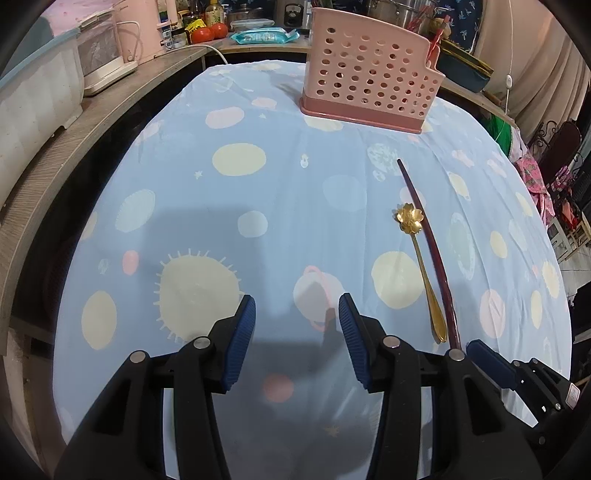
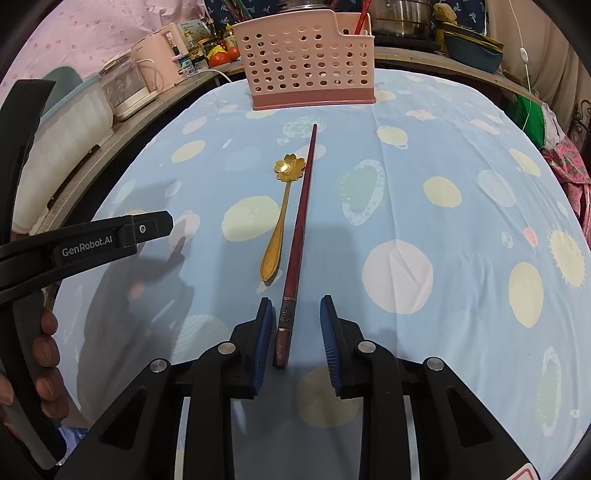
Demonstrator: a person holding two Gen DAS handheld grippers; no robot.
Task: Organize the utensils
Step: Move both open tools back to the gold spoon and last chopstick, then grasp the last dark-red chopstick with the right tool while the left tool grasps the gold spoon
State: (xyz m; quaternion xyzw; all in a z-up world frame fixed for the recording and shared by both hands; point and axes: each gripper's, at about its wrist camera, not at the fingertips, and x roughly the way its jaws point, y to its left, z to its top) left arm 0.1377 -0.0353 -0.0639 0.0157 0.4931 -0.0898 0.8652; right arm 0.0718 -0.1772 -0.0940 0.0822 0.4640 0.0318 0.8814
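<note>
A dark red chopstick (image 2: 301, 218) lies on the blue patterned tablecloth (image 2: 424, 166), pointing toward a pink perforated utensil basket (image 2: 306, 70) at the far edge. A gold flower-headed spoon (image 2: 281, 214) lies just left of it. My right gripper (image 2: 297, 332) is open, its jaws on either side of the chopstick's near end, apart from it. My left gripper (image 1: 297, 332) is open and empty over bare cloth. In the left wrist view the chopstick (image 1: 428, 240) and spoon (image 1: 421, 266) lie to its right, the basket (image 1: 369, 77) far ahead. A red utensil stands in the basket.
A wooden shelf (image 1: 92, 122) runs along the left with a pink kettle (image 1: 133, 29), clear containers and tomatoes (image 1: 208, 33). Metal pots (image 2: 402, 18) and a dark bowl (image 2: 472, 51) stand behind the basket. The left gripper's black body (image 2: 85, 243) shows at the right view's left edge.
</note>
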